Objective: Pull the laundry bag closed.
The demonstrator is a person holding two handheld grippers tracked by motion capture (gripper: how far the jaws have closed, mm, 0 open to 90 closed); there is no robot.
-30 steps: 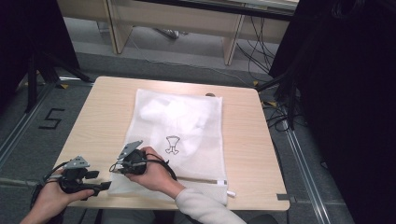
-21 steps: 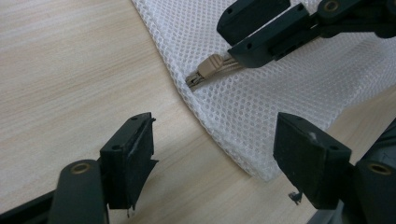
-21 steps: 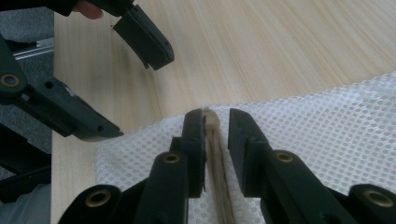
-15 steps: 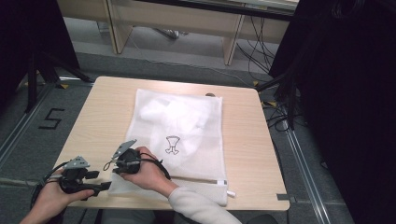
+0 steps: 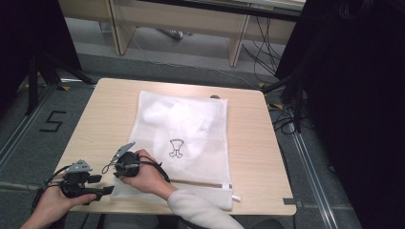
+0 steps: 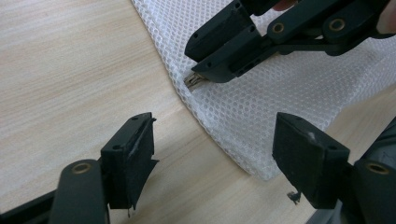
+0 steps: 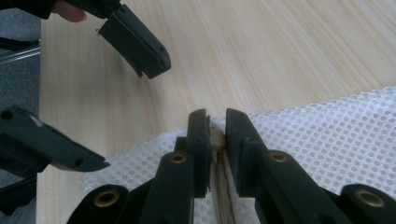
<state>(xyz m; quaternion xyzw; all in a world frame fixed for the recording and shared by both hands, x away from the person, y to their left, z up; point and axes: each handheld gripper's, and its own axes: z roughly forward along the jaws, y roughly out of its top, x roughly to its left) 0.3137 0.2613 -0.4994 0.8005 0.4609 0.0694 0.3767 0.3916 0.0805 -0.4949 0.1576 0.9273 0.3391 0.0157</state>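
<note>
Pinching zipper pull (image 7: 216, 138) of mesh bag (image 5: 191, 138): right gripper (image 7: 215, 125) fingers clamped | left gripper (image 6: 215, 154) fingers apart, beside bag corner

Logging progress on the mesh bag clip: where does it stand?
Done: white laundry already sits inside the mesh bag, flat on the table. In hand: the right tool is shut on the zipper pull at the bag's near-left corner; the left tool hangs open beside that corner, gripping nothing. Left: how far the zipper is closed cannot be told, so the pull itself remains.
</note>
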